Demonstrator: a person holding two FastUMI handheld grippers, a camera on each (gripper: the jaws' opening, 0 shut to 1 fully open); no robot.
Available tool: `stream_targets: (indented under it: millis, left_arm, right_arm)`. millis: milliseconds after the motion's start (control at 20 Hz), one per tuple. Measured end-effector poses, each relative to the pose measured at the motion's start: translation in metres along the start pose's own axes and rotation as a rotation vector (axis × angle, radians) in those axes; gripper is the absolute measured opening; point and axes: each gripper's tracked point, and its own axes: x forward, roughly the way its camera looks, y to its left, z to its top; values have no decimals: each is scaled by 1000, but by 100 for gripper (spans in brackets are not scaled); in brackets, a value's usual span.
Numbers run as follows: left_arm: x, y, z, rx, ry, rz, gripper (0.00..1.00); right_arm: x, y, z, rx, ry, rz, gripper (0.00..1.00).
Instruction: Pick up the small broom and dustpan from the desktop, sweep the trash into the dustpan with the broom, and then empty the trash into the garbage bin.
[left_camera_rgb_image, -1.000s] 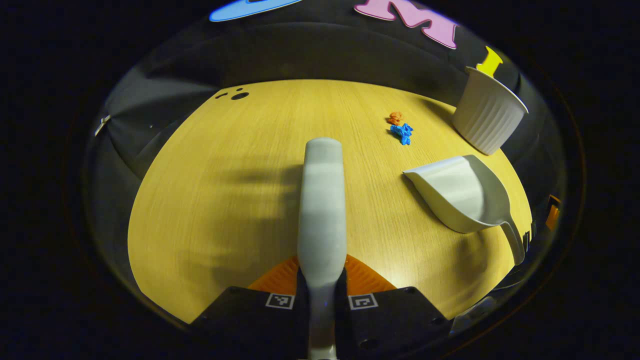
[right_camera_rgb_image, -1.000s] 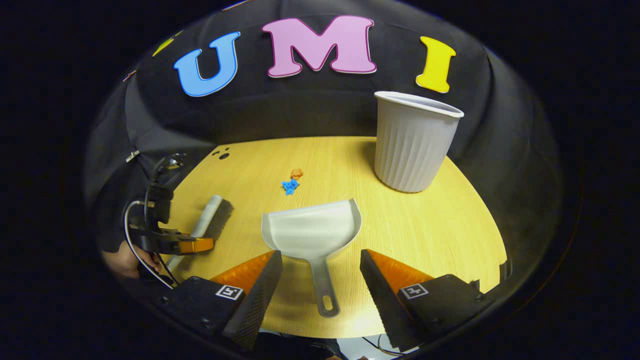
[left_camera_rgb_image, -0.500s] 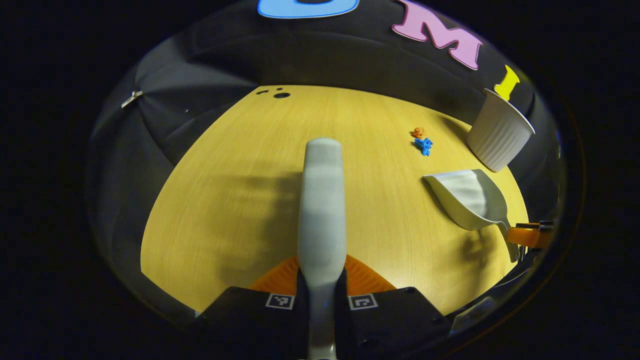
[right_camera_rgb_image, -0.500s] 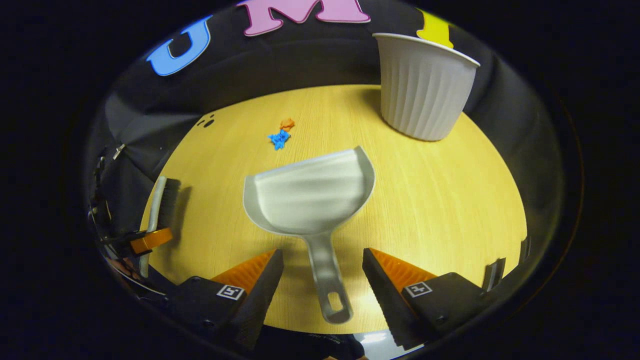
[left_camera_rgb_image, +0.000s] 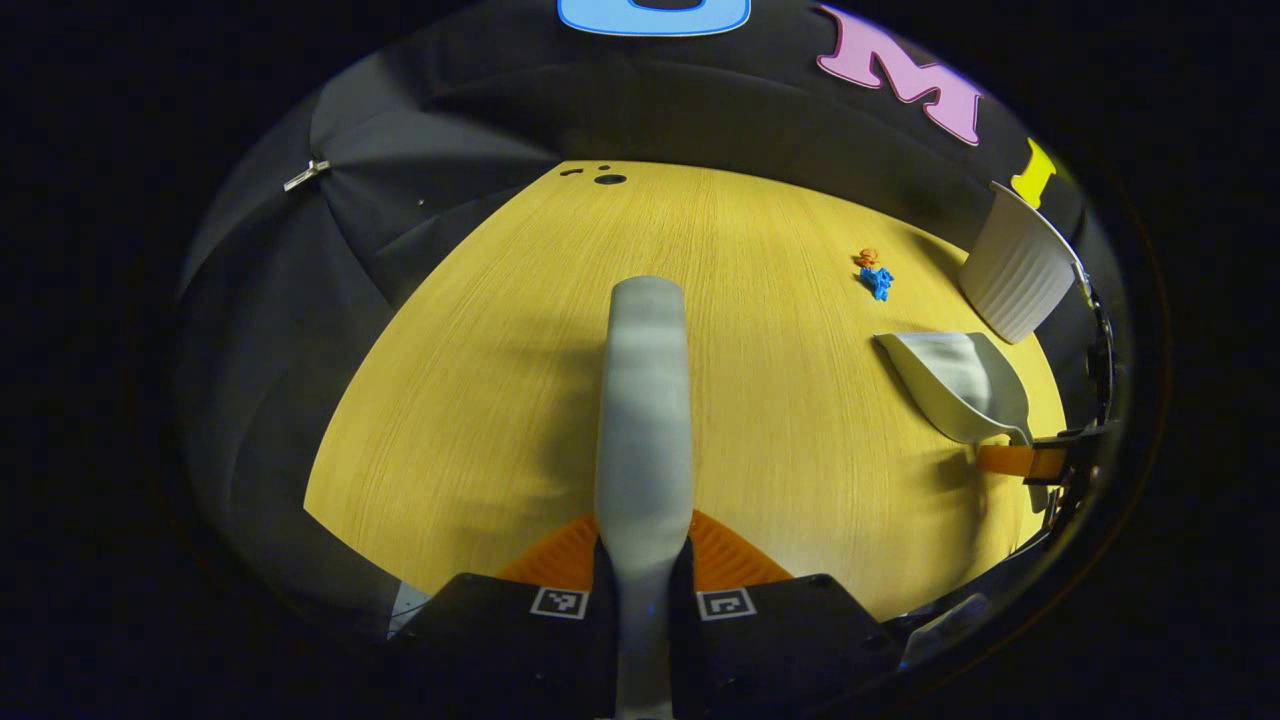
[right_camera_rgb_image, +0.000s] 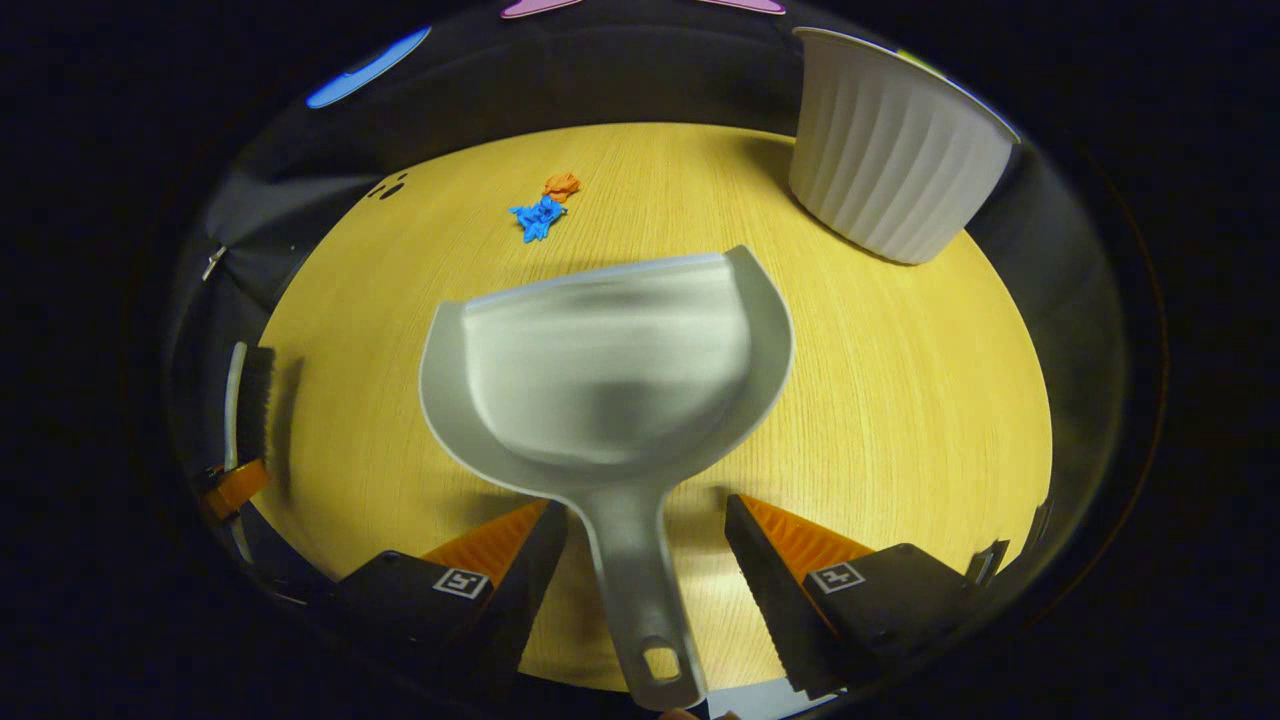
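My left gripper (left_camera_rgb_image: 643, 532) is shut on the handle of the small grey broom (left_camera_rgb_image: 643, 400), which points forward over the wooden desktop (left_camera_rgb_image: 480, 400). In the right gripper view the broom (right_camera_rgb_image: 250, 390) is at the far left edge. The grey dustpan (right_camera_rgb_image: 610, 370) lies flat on the desk. Its handle (right_camera_rgb_image: 635, 600) runs between the fingers of my open right gripper (right_camera_rgb_image: 645, 510), and neither finger touches it. Blue trash (right_camera_rgb_image: 537, 218) and orange trash (right_camera_rgb_image: 562, 184) lie beyond the pan's mouth. The dustpan (left_camera_rgb_image: 955, 385) sits at the right in the left gripper view.
A white ribbed garbage bin (right_camera_rgb_image: 895, 170) stands at the desk's back right, also seen as the bin (left_camera_rgb_image: 1015, 275) in the left gripper view. Small dark holes (left_camera_rgb_image: 608, 179) mark the far edge of the desktop. The black cloth wall surrounds the desk.
My right gripper has moved forward and down, so the dustpan handle now lies between its open fingers. My left gripper, still holding the broom, has swung left, away from the dustpan.
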Motion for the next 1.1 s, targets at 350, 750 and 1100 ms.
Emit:
stream_targets:
  millis: [350, 750, 1100]
  left_arm:
    - [10, -40, 32, 22, -5, -24, 25]
    - [36, -85, 83, 153, 2, -57, 27]
    - [82, -137, 140, 274, 28, -136, 25]
  right_arm:
    - [4, 3, 0, -64, 18, 6, 83]
    - [11, -4, 6, -61, 68, 19, 42]
    - [7, -8, 5, -131, 107, 111, 36]
